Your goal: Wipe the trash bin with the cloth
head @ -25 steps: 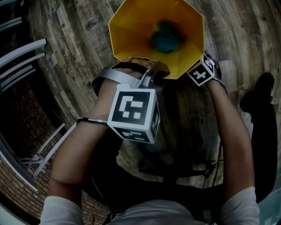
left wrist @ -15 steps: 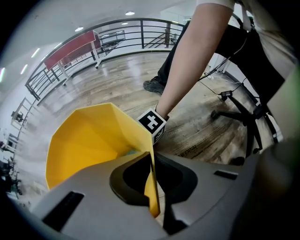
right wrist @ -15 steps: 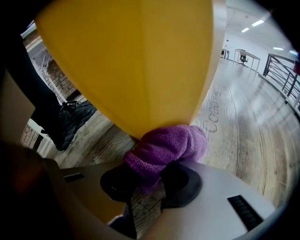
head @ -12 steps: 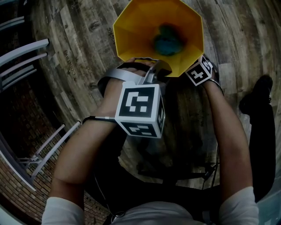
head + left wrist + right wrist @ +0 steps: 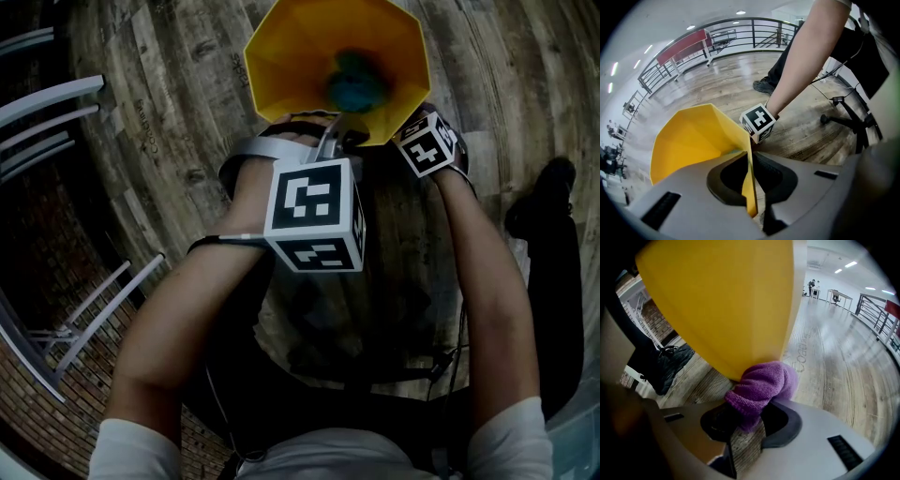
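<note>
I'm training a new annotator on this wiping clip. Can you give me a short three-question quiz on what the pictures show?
1. True or false: the left claw stands open, clear of the yellow trash bin.
2. What does the right claw grip? A) a sponge B) a purple cloth C) nothing
3. Fill in: the cloth rests against the bin's ____ wall (inner or outer).

Key:
1. False. It is shut on the bin's rim.
2. B.
3. Outer.
</note>
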